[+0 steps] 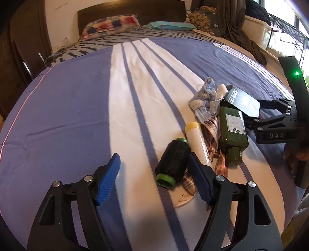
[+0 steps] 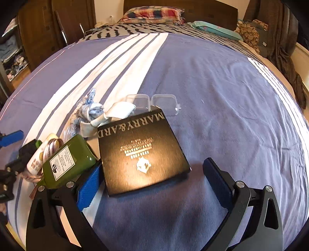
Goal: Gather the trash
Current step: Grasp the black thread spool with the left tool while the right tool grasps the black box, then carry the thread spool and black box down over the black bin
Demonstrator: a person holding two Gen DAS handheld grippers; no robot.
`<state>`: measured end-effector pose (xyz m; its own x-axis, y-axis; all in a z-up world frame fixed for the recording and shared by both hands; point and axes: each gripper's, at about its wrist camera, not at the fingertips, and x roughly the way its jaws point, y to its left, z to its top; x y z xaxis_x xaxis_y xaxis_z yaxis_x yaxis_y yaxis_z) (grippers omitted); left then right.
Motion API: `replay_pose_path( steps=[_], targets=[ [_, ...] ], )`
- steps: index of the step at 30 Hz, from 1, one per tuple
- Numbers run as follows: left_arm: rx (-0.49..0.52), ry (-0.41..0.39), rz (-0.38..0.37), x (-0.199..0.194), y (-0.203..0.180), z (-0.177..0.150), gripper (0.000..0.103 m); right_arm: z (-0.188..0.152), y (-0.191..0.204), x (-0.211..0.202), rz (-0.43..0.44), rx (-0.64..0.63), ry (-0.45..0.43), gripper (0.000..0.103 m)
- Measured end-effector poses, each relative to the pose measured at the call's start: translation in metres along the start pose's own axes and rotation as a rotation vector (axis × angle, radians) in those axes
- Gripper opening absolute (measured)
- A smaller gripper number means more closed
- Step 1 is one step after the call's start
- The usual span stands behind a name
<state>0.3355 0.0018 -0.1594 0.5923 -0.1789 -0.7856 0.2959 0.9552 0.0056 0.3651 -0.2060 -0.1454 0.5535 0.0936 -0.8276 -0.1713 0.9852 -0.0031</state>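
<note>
A pile of items lies on the striped bed cover. A black thread spool (image 1: 172, 161) with green ends, a cream tube (image 1: 196, 142), a shiny ribbon (image 1: 211, 131), a green bottle (image 1: 233, 131), blue-white cloth scraps (image 1: 205, 98) and a black box (image 1: 244, 102) show in the left wrist view. My left gripper (image 1: 154, 170) is open, its right finger touching the spool. My right gripper (image 2: 152, 177) is open around the near end of the black box (image 2: 141, 152), beside the green bottle (image 2: 69, 160). A clear plastic case (image 2: 154, 103) lies behind the box.
The bed cover (image 2: 222, 96) is blue with white stripes. Pillows (image 2: 152, 13) lie at the headboard. A wardrobe (image 2: 38, 29) stands at the left, and clothes and a white bin (image 1: 256, 29) at the right.
</note>
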Motion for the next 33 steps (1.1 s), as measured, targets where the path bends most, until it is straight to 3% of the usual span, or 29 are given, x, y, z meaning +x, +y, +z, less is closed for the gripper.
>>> replay_pose_path(
  steps=[1,5,7,16,27,33],
  targets=[
    [0.000,0.002,-0.016,0.002,-0.001,0.001,0.063,0.002,0.000,0.002,0.003,-0.002,-0.001,0.099],
    [-0.017,0.007,-0.081,0.006,-0.001,0.004,0.036,0.007,0.001,0.005,0.015,-0.010,-0.006,0.096],
    [-0.007,0.011,-0.102,0.006,-0.005,0.005,0.026,0.006,0.004,0.003,0.035,-0.018,-0.015,0.077],
    [-0.003,-0.003,-0.048,-0.011,-0.006,-0.006,0.025,-0.013,0.001,-0.017,0.041,0.003,-0.027,0.077],
    [-0.016,-0.066,-0.005,-0.080,-0.012,-0.041,0.025,-0.082,0.000,-0.075,0.038,0.018,-0.056,0.077],
    [-0.015,-0.047,-0.017,-0.100,-0.028,-0.071,0.025,-0.119,0.001,-0.100,0.035,0.033,-0.055,0.077]
  ],
)
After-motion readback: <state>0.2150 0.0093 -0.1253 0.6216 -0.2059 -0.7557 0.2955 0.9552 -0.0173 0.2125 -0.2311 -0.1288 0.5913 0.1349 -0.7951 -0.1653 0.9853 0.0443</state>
